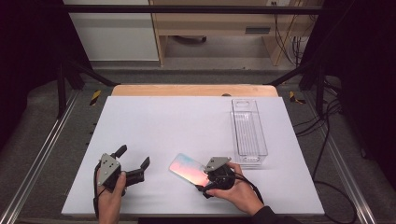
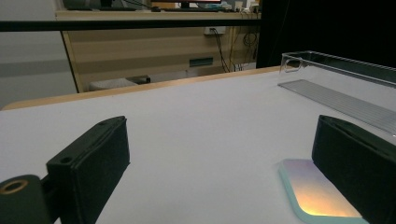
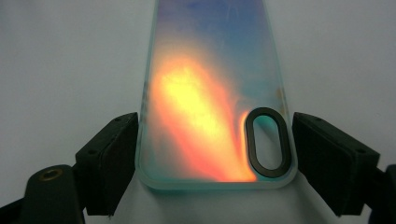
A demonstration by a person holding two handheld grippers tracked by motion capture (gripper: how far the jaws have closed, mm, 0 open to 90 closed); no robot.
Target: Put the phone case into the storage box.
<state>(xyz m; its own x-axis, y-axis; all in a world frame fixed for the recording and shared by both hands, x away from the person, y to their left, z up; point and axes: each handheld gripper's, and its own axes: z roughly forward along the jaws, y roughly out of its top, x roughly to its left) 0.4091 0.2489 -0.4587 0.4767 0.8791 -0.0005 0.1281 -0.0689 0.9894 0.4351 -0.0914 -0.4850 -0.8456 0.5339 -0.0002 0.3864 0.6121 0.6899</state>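
An iridescent phone case (image 1: 186,168), orange, pink and blue with an oval camera cutout, lies flat on the white table (image 1: 187,121) near the front. My right gripper (image 1: 204,177) holds its near end. In the right gripper view the phone case (image 3: 205,102) sits between the jaws of the right gripper (image 3: 215,140), each jaw pressed against one long edge. My left gripper (image 1: 134,156) stands open at the front left, nothing between its jaws. In the left gripper view the left gripper (image 2: 219,140) frames bare table, and a corner of the phone case (image 2: 308,191) shows beside the right-hand jaw.
A clear, long plastic bin (image 1: 249,133) stands empty at the right of the table, just beyond the right hand; its rim shows as the bin (image 2: 336,70) in the left gripper view. A wooden strip (image 1: 194,90) edges the far side.
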